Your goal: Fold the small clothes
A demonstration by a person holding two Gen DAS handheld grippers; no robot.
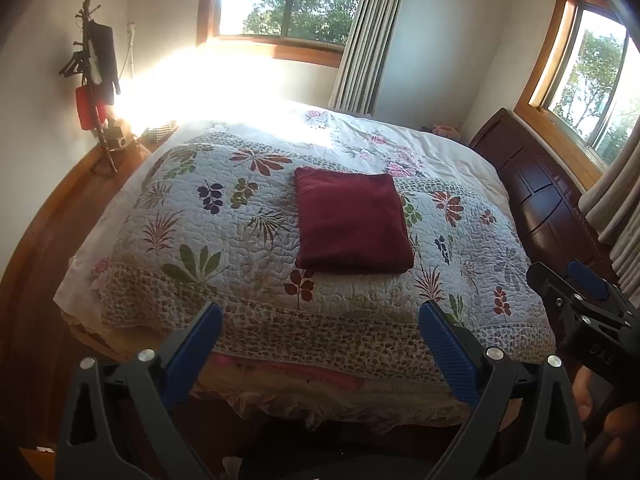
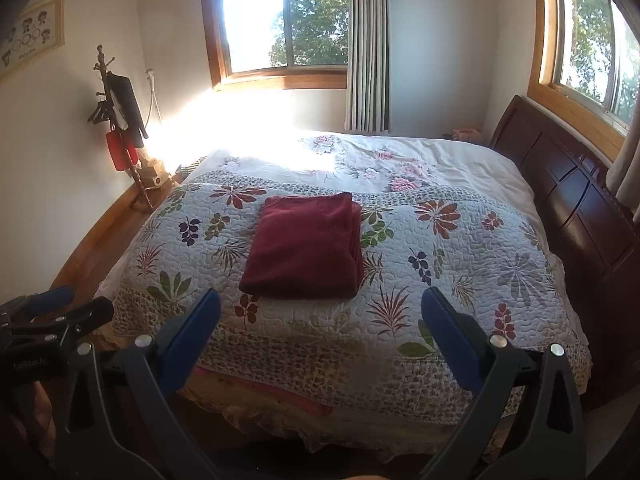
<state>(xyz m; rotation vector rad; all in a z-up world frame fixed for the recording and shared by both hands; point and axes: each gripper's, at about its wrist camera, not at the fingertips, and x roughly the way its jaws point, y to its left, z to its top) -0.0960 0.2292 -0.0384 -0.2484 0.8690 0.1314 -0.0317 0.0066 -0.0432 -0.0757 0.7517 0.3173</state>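
- Nearest: left gripper (image 1: 320,328) is hanging off the foot of the bed, fingers spread wide, holding nothing. Right gripper (image 2: 320,316) is doing the same, jaws apart and empty; it is also showing at the right edge of the left wrist view.
- Both are sitting well short of the cloth, touching neither quilt nor garment.
- Middle: dark red garment (image 1: 352,222) is lying on the floral quilt (image 1: 224,248), near the centre, already squared into a compact, layered rectangle; stacked edges are showing along its right side in the right wrist view.
- Judging: this piece is looking finished. No other loose clothing is showing, so whatever remains lies out of view.
- Far: headboard (image 2: 568,184), curtains, sunlit windows.
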